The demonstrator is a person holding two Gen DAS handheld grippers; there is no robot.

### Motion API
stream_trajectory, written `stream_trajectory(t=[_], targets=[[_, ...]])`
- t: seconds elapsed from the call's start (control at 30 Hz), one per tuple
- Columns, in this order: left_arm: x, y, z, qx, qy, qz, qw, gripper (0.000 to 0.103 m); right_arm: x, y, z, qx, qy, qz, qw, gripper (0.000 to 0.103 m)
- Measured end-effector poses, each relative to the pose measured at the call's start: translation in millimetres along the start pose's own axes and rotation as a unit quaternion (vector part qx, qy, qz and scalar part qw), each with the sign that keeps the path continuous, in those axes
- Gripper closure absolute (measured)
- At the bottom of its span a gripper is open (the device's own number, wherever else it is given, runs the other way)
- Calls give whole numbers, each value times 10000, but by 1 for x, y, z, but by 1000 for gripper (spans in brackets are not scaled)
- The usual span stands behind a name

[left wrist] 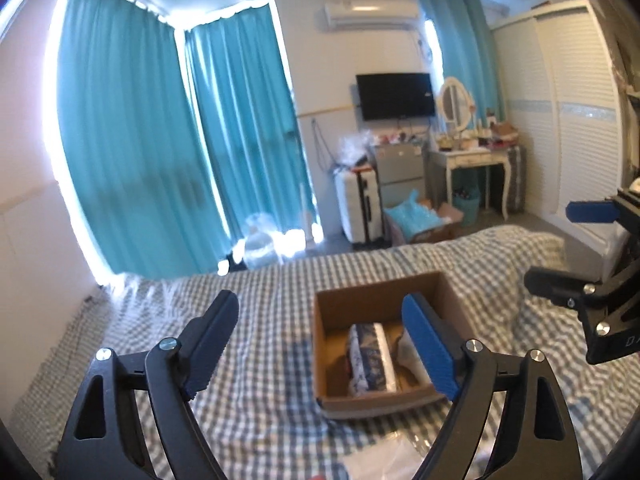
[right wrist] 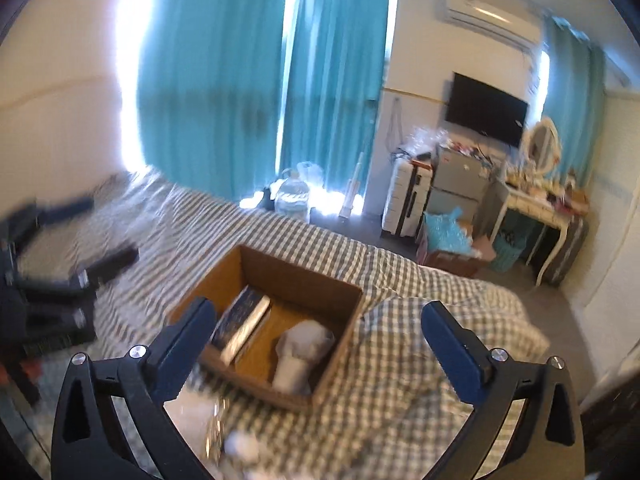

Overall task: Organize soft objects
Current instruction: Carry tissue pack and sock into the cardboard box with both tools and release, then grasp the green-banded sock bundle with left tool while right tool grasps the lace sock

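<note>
A brown cardboard box sits on the checked bed cover. Inside lie a blue-and-white patterned soft pack and a white soft bundle. My left gripper is open and empty, above the bed just in front of the box. In the right wrist view the box holds the patterned pack and the white bundle. My right gripper is open and empty, over the box's near side. A clear plastic-wrapped item lies below it, blurred.
The right gripper shows at the right edge of the left wrist view; the left one shows blurred at the left of the right wrist view. Beyond the bed are teal curtains, a suitcase, a dressing table and a wardrobe.
</note>
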State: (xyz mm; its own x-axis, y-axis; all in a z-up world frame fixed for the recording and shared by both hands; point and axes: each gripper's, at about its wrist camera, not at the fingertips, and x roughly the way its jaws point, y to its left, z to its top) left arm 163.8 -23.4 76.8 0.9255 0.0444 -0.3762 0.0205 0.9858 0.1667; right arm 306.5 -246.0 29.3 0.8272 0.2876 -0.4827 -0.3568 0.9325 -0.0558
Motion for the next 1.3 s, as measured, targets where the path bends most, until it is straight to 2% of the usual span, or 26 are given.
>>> stream_trajectory(t=[0.17,0.27,0.3,0.37,0.47,0.6,0.67,0.73,0.83,0.87,0.93,1.0,1.07,1.13,1.17,1.2,1.3], targets=[[-32,4,-27,-357,476,-144,9981,18,-67,16,-3,-739,152,22,9971,0],[-27,2,-60,-582,799,64,9951,18,-90,23,-18,-772,362,242,9961,0],[-21,-1,-76,-615,989,240,9929,18,-93,22,-25,-738,458,344,9956,0],[-10,-10,-103,-710,1273,409,9885,18,-89,22,-44,-713,761,430,9936,0],[10,-26,-144,-881,1753,332,9800,18,-71,20,-77,-610,1172,517,9899,0],[20,-49,-185,-1025,2090,184,9723,18,-31,24,-134,-616,1882,758,9773,3],[25,-59,-197,-999,2219,151,9698,18,-10,27,-155,-768,2116,776,9712,15],[30,-66,-204,-1032,2368,151,9659,19,5,27,-171,-859,2301,829,9658,18],[33,-75,-213,-1091,2506,-82,9619,20,27,24,-187,-829,2631,1011,9559,20],[33,-79,-216,-1103,2502,-150,9618,20,36,22,-190,-824,2719,996,9536,26],[34,-90,-223,-1085,2602,-360,9588,20,49,20,-196,-733,2870,1025,9496,33],[38,-98,-228,-991,2709,-430,9565,20,60,18,-201,-602,3051,1143,9435,46],[41,-104,-234,-870,2739,-446,9568,22,71,14,-208,-444,3297,1228,9350,63],[42,-103,-233,-904,2565,-372,9616,34,76,11,-212,-336,3423,1252,9306,75],[44,-100,-233,-1027,2579,-475,9595,48,77,9,-214,-289,3467,1213,9296,80],[46,-98,-234,-1106,2599,-551,9577,54,77,8,-215,-280,3481,1168,9297,81],[44,-95,-234,-1138,2572,-644,9575,63,73,8,-216,-355,3436,1019,9329,85]])
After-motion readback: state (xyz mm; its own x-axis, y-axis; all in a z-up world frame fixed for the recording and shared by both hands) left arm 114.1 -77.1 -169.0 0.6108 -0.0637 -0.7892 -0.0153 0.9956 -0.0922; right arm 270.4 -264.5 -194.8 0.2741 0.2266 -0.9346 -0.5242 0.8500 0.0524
